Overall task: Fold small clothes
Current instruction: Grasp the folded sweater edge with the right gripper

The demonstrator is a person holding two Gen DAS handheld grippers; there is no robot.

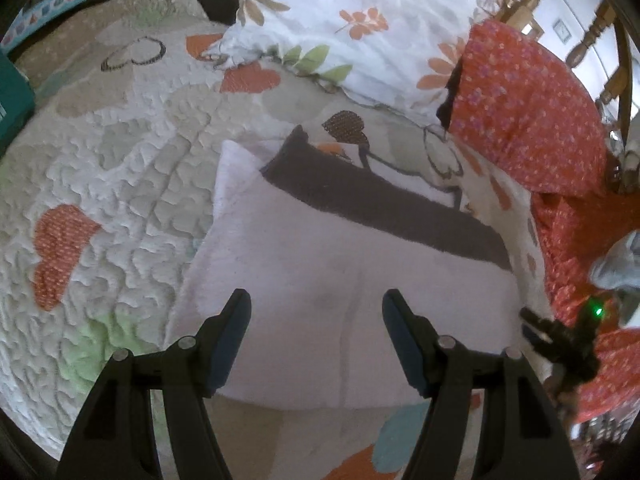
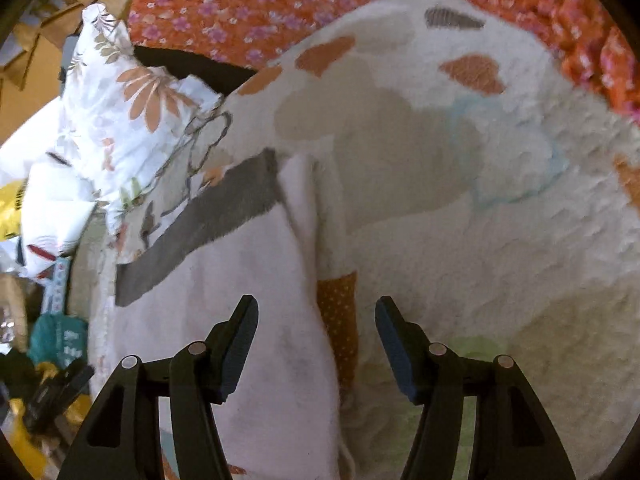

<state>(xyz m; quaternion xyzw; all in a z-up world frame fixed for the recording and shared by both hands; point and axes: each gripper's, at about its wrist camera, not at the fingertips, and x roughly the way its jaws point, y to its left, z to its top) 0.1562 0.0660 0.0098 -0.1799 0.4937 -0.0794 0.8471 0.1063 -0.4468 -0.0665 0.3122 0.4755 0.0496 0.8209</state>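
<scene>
Lying flat on the quilted bedspread [image 1: 120,184], the small white garment [image 1: 320,248] with its grey waistband [image 1: 380,200] looked partly folded: in the right wrist view 1 long edge appeared doubled over into a narrow strip [image 2: 308,216], though how many folds had been made could not be told. At least 1 more fold, across its length, probably remained. The left gripper [image 1: 316,320] hung over the near part of the cloth with its jaws wide and nothing between them. The right gripper [image 2: 316,328] hovered over the garment's doubled edge, likewise spread wide and empty, 1 finger above the cloth and the other above the bedspread. In the left wrist view the right gripper showed small at the garment's far corner, with a green light on it. Around the work lay a floral pillow [image 1: 360,20], touching or nearly touching the waistband end, and an orange flowered fabric [image 1: 532,108] bunched along 1 side. Both crowded the space beyond the waistband, so a fold toward that end might have snagged them.
</scene>
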